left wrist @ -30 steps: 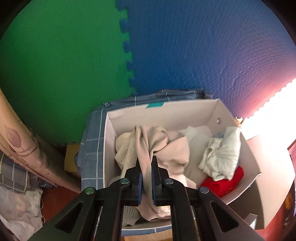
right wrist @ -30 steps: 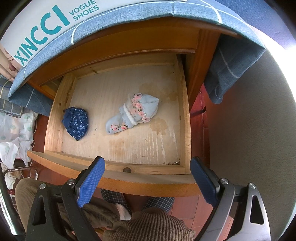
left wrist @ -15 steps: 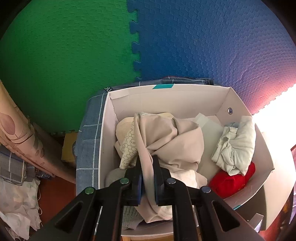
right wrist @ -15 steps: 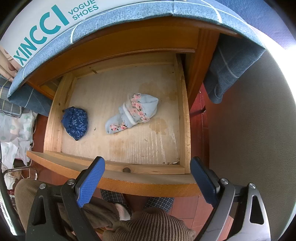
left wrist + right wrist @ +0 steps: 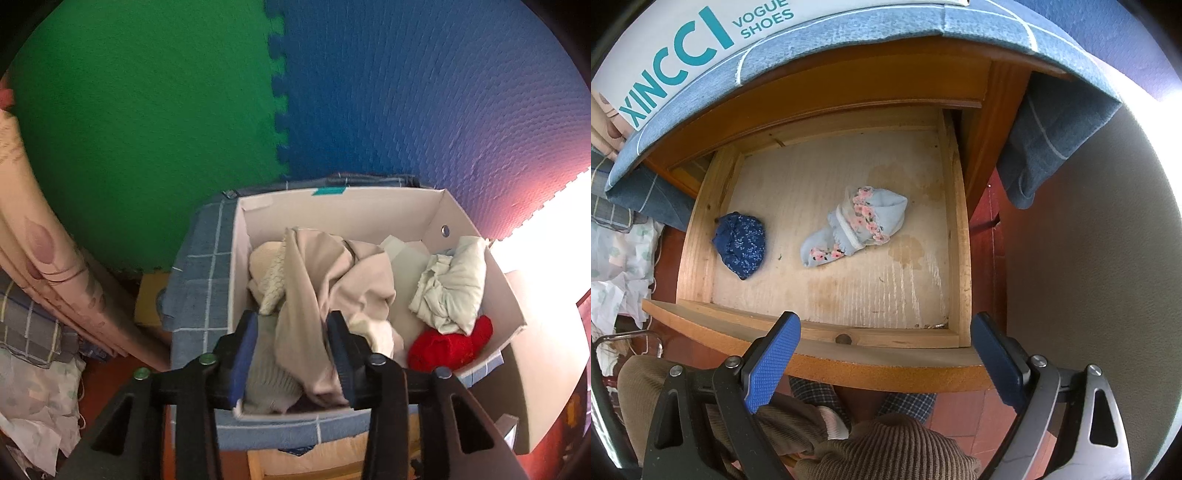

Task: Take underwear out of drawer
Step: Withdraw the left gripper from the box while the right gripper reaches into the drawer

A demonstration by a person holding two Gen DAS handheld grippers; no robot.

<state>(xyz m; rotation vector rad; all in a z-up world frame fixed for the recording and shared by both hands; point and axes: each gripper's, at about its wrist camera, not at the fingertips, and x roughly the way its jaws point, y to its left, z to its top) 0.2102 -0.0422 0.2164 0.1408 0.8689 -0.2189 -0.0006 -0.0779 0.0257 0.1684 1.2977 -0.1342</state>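
Between your left gripper (image 5: 293,354)'s parted blue pads hangs a beige garment (image 5: 325,295), no longer pinched, draped into the white shoe box (image 5: 369,210). Farther in, at 2 o'clock, a pale green bundle (image 5: 450,288) rests on a red one (image 5: 448,345). Your right gripper (image 5: 886,362) is spread wide above the front rail of the open wooden drawer (image 5: 827,343). Beyond it, at 12 o'clock, lies the light-blue floral underwear (image 5: 857,225) mid-drawer, well apart from the pads; at 10 o'clock the navy patterned underwear (image 5: 740,243) sits near the left wall.
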